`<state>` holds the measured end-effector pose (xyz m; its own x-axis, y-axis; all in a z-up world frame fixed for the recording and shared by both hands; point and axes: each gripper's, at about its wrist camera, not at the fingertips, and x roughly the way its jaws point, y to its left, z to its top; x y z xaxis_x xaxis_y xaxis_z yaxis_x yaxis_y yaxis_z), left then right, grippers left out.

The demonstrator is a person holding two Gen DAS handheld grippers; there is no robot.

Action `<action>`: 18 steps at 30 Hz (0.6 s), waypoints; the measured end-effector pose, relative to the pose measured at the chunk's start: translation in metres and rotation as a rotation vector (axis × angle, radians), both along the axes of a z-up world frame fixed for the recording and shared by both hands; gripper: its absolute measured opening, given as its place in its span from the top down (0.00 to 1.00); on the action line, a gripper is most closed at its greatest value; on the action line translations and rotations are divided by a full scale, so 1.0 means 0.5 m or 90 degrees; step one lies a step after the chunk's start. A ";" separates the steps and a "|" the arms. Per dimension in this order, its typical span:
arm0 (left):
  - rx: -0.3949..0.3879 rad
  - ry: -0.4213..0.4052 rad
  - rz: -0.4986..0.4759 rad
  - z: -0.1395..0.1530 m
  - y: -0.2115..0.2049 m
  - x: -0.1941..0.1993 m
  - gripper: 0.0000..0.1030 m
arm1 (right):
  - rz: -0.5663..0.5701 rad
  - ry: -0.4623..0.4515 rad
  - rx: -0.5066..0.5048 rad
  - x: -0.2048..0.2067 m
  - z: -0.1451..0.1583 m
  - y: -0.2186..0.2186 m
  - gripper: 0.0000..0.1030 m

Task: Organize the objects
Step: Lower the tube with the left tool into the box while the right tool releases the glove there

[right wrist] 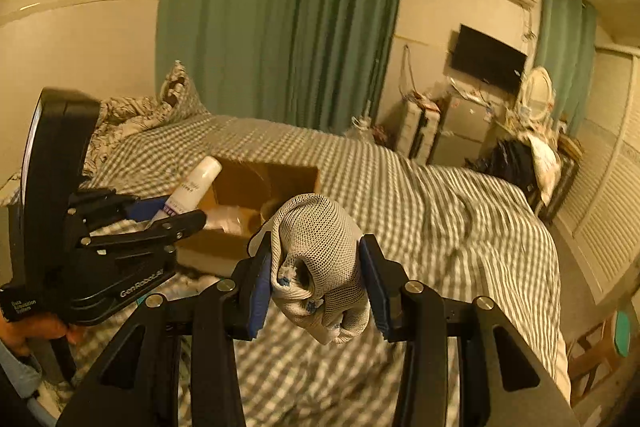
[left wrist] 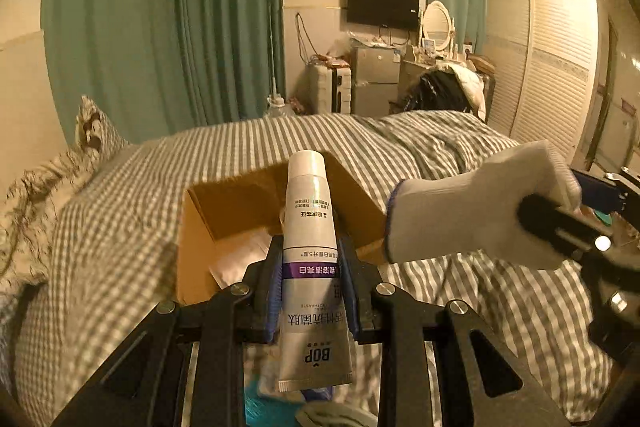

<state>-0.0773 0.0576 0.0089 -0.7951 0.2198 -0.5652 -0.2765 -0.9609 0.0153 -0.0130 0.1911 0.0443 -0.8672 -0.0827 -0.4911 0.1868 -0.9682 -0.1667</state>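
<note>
An open brown cardboard box (left wrist: 240, 223) sits on the grey-and-white checked bed cover (left wrist: 120, 219); a white toothpaste tube (left wrist: 310, 251) hangs near it, a rolled white mesh sock (right wrist: 320, 263) to its right.

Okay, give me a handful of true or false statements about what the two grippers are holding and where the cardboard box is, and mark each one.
1. The left gripper is shut on a toothpaste tube. True.
2. The right gripper is empty. False: it is clamped on a white knit glove.
3. The cardboard box sits open on the checked bedspread. True.
4. The toothpaste tube lies inside the box. False: it is held in the jaws above the bed, cap end pointing away from the camera, towards the box.
5. The curtains behind the bed are red. False: they are green.
</note>
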 end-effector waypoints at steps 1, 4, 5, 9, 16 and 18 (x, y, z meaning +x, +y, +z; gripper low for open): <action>0.000 0.006 0.002 0.009 -0.004 -0.008 0.75 | 0.006 0.005 0.005 -0.011 0.005 -0.009 0.60; 0.002 0.014 0.008 0.031 -0.014 -0.033 0.75 | 0.025 0.015 0.012 -0.043 0.022 -0.034 0.60; 0.006 0.011 0.009 0.036 -0.020 -0.047 0.75 | 0.029 0.017 0.013 -0.052 0.027 -0.039 0.60; 0.002 0.010 0.018 0.045 -0.032 -0.088 0.75 | 0.046 0.027 0.018 -0.098 0.047 -0.067 0.61; -0.008 -0.021 0.026 0.009 -0.050 -0.180 0.75 | 0.055 0.005 0.001 -0.218 0.041 -0.085 0.61; -0.008 -0.038 0.028 -0.010 -0.057 -0.213 0.75 | 0.058 -0.009 -0.011 -0.256 0.025 -0.089 0.60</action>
<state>-0.1837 0.0289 0.0040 -0.7689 0.1773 -0.6143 -0.2343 -0.9721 0.0128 -0.1412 0.1469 0.0568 -0.8487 -0.1692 -0.5011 0.2759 -0.9499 -0.1465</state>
